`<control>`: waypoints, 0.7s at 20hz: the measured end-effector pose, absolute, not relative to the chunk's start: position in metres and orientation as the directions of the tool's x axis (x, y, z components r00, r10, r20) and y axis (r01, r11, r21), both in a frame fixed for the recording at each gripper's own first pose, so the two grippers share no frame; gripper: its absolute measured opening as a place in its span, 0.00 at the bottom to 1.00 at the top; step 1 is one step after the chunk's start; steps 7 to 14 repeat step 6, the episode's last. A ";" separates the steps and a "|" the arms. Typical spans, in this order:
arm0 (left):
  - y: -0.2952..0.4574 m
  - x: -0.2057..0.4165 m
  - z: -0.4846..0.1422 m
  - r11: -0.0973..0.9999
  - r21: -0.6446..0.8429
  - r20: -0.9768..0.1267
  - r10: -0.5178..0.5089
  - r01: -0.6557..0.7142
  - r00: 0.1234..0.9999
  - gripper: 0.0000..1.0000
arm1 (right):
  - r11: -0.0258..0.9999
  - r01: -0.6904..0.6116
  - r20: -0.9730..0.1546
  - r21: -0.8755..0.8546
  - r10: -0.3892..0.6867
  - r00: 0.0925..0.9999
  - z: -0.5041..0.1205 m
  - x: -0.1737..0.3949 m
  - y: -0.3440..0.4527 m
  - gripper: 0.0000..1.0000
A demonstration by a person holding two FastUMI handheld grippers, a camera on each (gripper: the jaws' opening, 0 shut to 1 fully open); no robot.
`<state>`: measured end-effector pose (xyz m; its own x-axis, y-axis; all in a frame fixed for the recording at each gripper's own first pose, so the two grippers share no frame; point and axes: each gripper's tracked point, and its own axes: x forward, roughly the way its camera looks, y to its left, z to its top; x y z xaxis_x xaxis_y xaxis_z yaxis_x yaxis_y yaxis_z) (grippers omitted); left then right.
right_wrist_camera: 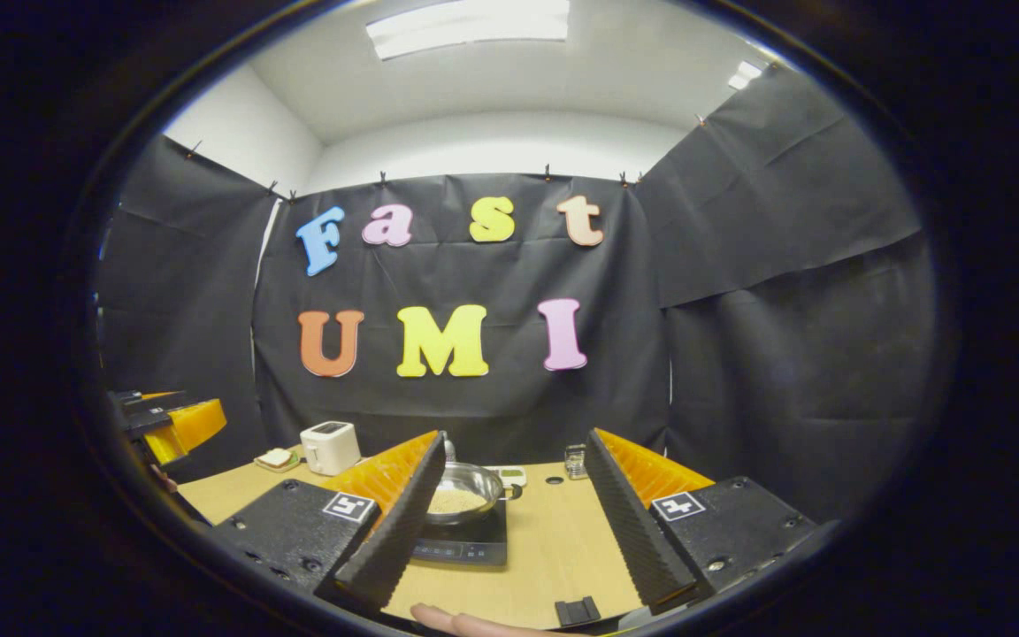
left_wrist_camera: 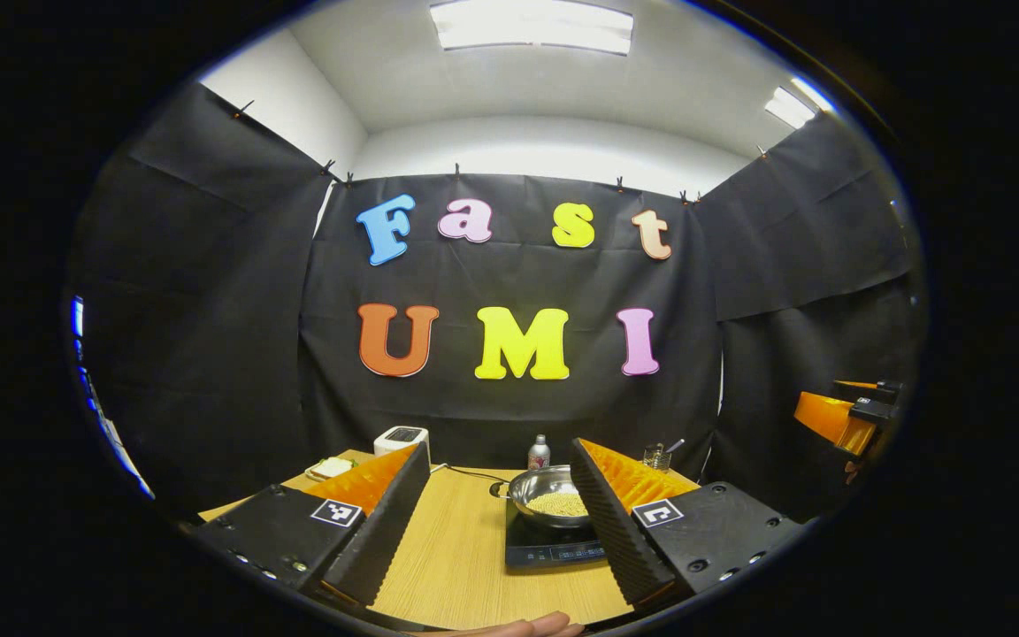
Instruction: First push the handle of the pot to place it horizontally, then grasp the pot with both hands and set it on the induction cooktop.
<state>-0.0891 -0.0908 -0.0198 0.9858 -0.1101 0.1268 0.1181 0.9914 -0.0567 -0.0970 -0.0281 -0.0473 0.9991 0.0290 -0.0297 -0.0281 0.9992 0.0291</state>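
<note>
A shiny steel pot (left_wrist_camera: pixel 547 495) holding pale grains sits on the black induction cooktop (left_wrist_camera: pixel 543 547) on the wooden table; in the right gripper view the pot (right_wrist_camera: pixel 467 492) rests on the cooktop (right_wrist_camera: pixel 474 541) too. My left gripper (left_wrist_camera: pixel 501 531) is open, held back from the pot with nothing between its fingers. My right gripper (right_wrist_camera: pixel 514 531) is open as well, away from the pot. The right gripper (left_wrist_camera: pixel 846 416) shows at the far right of the left gripper view; the left gripper (right_wrist_camera: pixel 164 425) appears at the far left of the right gripper view.
A white toaster (left_wrist_camera: pixel 401 439) and a plate with a sandwich (left_wrist_camera: pixel 329 467) stand at the table's back left. A small bottle (left_wrist_camera: pixel 539 453) and a glass jar with a spoon (left_wrist_camera: pixel 656 456) stand behind the pot. A hand (right_wrist_camera: pixel 465 621) shows at the bottom edge.
</note>
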 end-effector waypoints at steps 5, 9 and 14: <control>-0.094 -0.088 -0.022 0.991 -0.056 0.136 -0.112 0.120 0.984 0.95 | 0.998 -0.049 -0.004 0.042 0.049 0.999 -0.047 -0.095 -0.032 0.98; -0.094 -0.087 -0.022 0.991 -0.060 0.139 -0.110 0.119 0.984 0.84 | 0.998 -0.051 0.002 0.043 0.051 0.999 -0.047 -0.095 -0.034 0.96; -0.094 -0.087 -0.022 0.991 -0.060 0.139 -0.110 0.119 0.984 0.84 | 0.998 -0.051 0.002 0.043 0.051 0.999 -0.047 -0.095 -0.034 0.96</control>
